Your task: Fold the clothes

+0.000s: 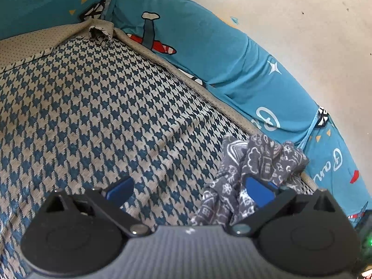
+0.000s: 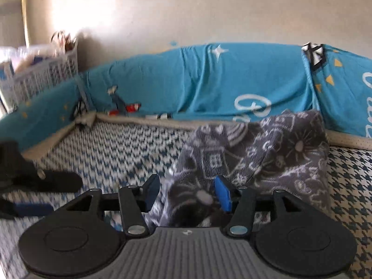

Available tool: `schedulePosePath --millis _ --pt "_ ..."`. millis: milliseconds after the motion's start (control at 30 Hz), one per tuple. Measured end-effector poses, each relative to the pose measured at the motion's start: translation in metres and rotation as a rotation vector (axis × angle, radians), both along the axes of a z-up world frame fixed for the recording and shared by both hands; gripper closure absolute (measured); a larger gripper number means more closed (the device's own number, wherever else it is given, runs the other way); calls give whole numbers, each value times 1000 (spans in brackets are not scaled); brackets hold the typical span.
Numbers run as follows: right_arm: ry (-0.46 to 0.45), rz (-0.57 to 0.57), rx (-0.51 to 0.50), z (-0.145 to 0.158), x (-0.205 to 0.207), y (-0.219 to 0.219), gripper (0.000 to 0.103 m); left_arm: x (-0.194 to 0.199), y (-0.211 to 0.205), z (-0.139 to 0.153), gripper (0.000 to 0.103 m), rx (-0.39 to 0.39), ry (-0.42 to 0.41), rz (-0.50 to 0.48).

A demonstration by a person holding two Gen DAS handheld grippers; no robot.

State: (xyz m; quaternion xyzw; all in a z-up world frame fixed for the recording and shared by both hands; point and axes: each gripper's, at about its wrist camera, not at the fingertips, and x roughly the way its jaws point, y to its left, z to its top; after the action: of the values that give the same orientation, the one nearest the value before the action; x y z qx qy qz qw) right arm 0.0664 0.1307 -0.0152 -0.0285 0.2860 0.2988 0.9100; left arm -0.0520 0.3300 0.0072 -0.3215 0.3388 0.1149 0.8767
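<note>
Here the grey patterned garment (image 2: 255, 153) is seen bunched on the houndstooth mattress (image 1: 93, 107), heaped just ahead of the right gripper (image 2: 188, 193) — its jaws stand apart, cloth lying between them but not pinched by the blue pads (image 2: 223, 194). The left gripper (image 1: 188, 188) is spread wide, the garment draped against its right finger only — nothing is clamped. Beyond both, a turquoise printed bumper (image 1: 209, 53) is set along the wall.
</note>
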Motion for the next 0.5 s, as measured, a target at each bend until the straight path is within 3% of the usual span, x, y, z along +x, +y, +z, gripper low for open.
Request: schedulePosePath --millis 33,167,233,400,500 --pt "-6 2 -12 -4 0 1 52 0 0 -1 0 4 2 1" --pt "-52 -28 -50 -14 1 1 82 -2 4 -3 0 -11 9 19" --pt "-35 -49 -2 -12 5 -3 90 -2 5 -2 0 -14 5 23" --pt "-7 -43 115 7 11 -4 94 -4 4 2 0 -9 -12 28" --pt "-35 -31 177 19 10 3 94 -3 5 3 0 5 -14 43"
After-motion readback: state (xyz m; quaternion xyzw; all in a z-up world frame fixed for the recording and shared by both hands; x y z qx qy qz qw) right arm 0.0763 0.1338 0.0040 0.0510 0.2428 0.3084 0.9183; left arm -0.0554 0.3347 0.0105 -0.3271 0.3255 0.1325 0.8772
